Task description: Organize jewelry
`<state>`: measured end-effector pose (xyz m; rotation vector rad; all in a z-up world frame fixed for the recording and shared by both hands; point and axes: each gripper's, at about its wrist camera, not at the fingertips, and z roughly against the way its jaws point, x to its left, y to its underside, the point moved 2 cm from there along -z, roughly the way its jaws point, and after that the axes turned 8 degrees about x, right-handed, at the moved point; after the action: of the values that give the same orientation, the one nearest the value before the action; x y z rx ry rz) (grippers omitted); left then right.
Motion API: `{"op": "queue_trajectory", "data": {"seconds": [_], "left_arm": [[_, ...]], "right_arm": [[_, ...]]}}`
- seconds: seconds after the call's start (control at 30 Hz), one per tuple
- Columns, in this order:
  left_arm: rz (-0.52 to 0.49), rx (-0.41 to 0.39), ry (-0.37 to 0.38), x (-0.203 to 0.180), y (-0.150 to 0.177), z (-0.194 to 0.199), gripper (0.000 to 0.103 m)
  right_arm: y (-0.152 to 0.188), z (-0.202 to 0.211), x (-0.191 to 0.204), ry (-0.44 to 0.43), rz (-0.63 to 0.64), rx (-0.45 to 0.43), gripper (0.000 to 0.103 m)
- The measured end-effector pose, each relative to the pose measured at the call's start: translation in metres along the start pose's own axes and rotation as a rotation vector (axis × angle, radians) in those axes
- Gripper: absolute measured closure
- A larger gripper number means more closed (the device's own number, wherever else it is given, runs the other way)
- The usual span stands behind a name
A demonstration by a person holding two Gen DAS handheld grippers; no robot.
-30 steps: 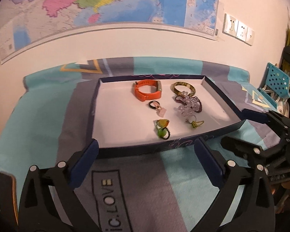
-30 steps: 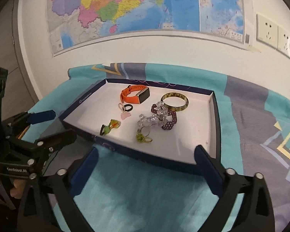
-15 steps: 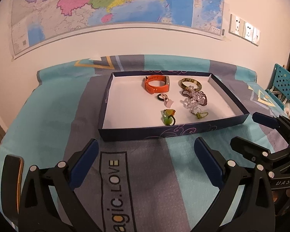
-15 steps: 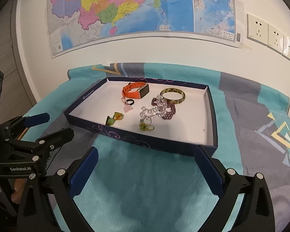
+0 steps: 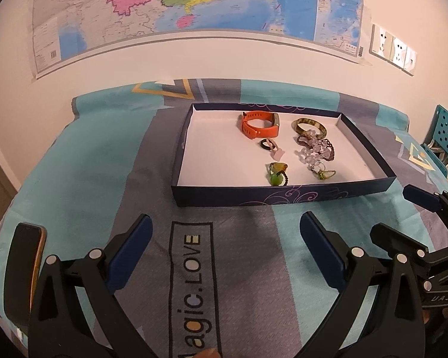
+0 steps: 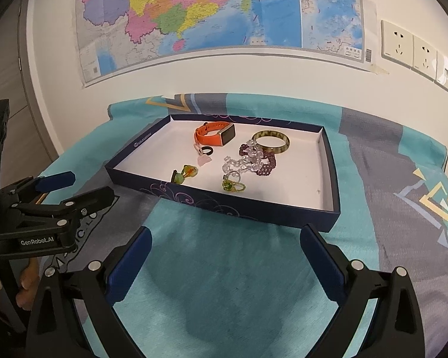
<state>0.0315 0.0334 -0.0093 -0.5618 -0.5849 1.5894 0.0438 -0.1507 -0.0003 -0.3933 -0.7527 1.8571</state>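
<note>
Several pieces of jewelry (image 5: pixel 286 152) lie inside the box (image 5: pixel 280 195), none touching our grippers. Our left gripper (image 5: pixel 224 238) and right gripper (image 6: pixel 225 250) hang in front of the box, fingers wide apart, holding nothing. We think sorting looks done; otherwise, reach in next.
</note>
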Motion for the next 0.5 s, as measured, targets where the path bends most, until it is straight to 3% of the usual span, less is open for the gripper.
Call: {"op": "queue_trajectory", "data": {"seconds": [0.5], "left_arm": [[-0.022,0.002,-0.016,-0.0058,0.0043,0.0011,0.006]], "right_arm": [[0.002,0.0015,0.0019,-0.007,-0.003,0.004,0.007]]}}
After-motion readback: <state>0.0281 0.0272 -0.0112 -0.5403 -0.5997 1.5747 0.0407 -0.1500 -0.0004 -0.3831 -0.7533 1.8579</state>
